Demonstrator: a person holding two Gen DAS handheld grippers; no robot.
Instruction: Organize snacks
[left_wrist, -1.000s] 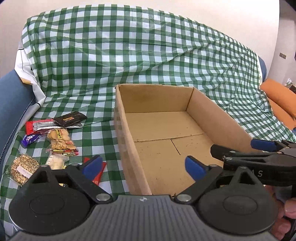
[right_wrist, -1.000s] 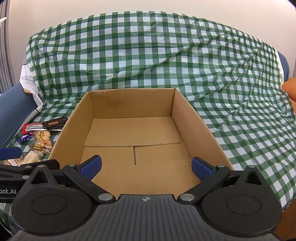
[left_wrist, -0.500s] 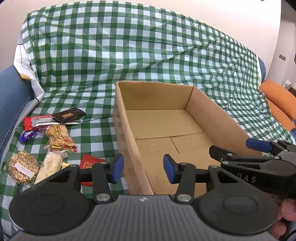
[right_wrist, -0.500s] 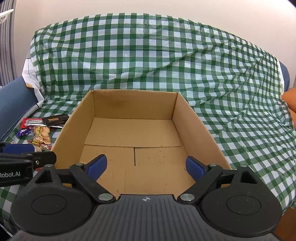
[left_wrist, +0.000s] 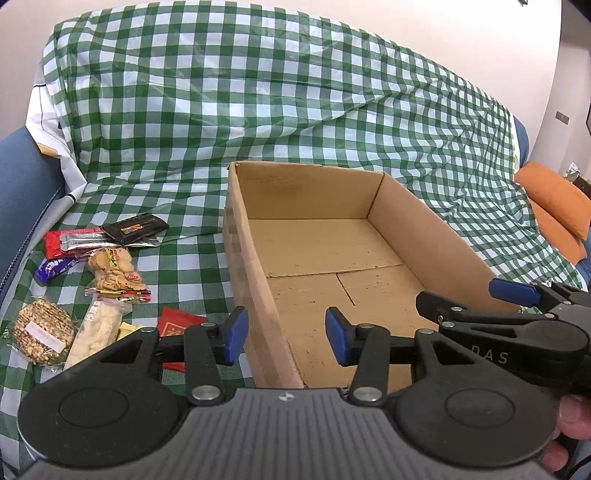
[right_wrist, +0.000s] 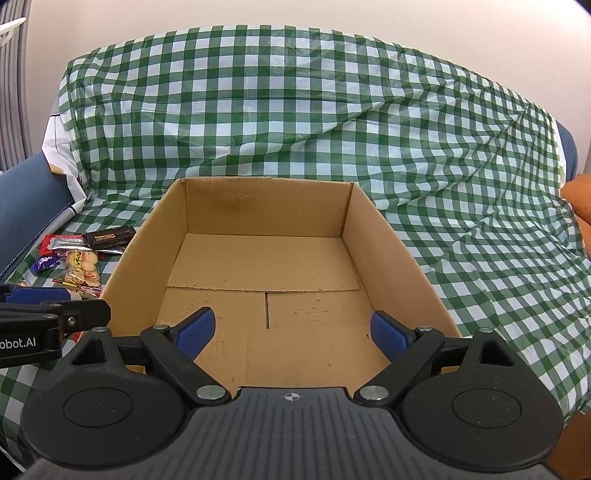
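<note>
Cardboard box (left_wrist: 369, 258) sits empty on the checked cloth (left_wrist: 258, 110); snacks (left_wrist: 107, 269) lie by its left wall. Left gripper (left_wrist: 282, 338), half open, straddles that wall without pressing; right gripper (right_wrist: 291, 328) gapes wide, empty. Best next: clear the wall, approach one packet squarely.

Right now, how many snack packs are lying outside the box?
8 visible, all left of the cardboard box: red bar, silver bar, black bar, purple wrapper, cookie bag, round cracker, white snack pack, red packet. The gripper may hide more.
</note>
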